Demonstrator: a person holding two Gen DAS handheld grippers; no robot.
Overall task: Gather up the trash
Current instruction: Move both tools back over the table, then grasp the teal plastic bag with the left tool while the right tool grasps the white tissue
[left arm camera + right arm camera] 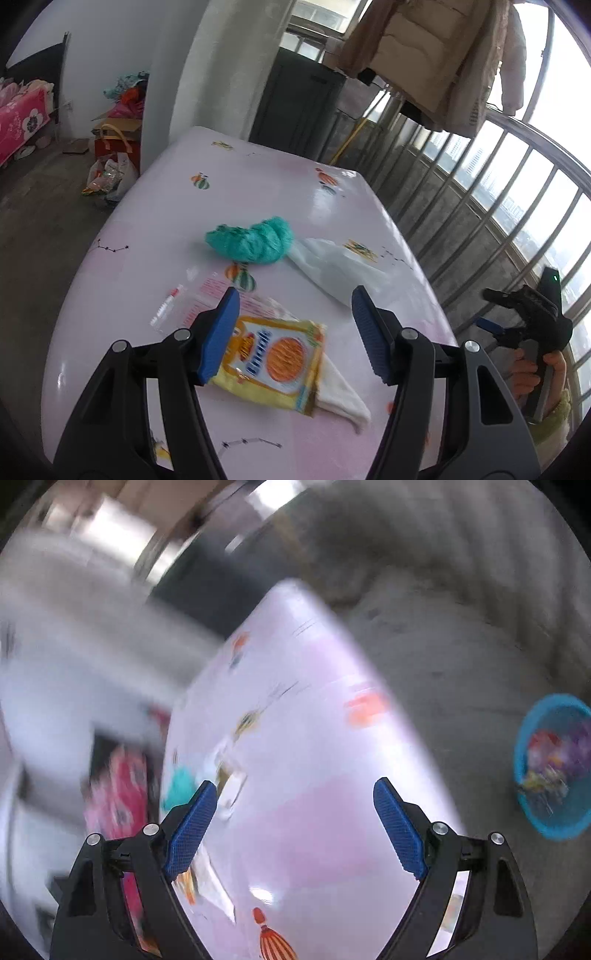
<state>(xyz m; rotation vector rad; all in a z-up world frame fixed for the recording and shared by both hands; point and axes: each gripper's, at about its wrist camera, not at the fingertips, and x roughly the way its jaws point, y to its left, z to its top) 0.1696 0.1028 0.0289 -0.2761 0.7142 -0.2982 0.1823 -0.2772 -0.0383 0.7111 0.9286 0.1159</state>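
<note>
While the yellow snack wrapper (275, 363) lies flat near the table's near edge, these values apply:
Wrapper position: on the pink table (177, 206), partly over a white cloth (343, 398), directly under the left gripper (293, 332).
Other trash: a teal mesh bundle (251, 240) at mid-table touches a white plastic bag (332, 269) that reaches toward the right edge; a clear printed wrapper (192, 299) lies just left of the yellow one.
Left gripper jaws: partly open, nothing between the pads; the left blue pad overlaps the wrapper's left edge in view, contact cannot be told.
Right gripper (295, 819) jaws: spread wide, empty.
Right hand pose: in the left wrist view, a hand (532, 369) holds the gripper off the table's right edge, beside the window bars (509, 199).
Right wrist view: heavily blurred; the table runs diagonally through it.
Open room: the far half of the table is bare except for printed motifs; bare concrete floor (443, 646) lies beyond the right edge.
Bin: a blue basket (554, 768) with coloured contents stands on the floor, well apart from the table.
Obstacles: a white pillar (207, 74) and a dark cabinet (295, 103) stand past the far edge; bags and boxes (114, 147) sit on the floor by the far left corner; jackets (436, 55) hang over the far right corner.
</note>
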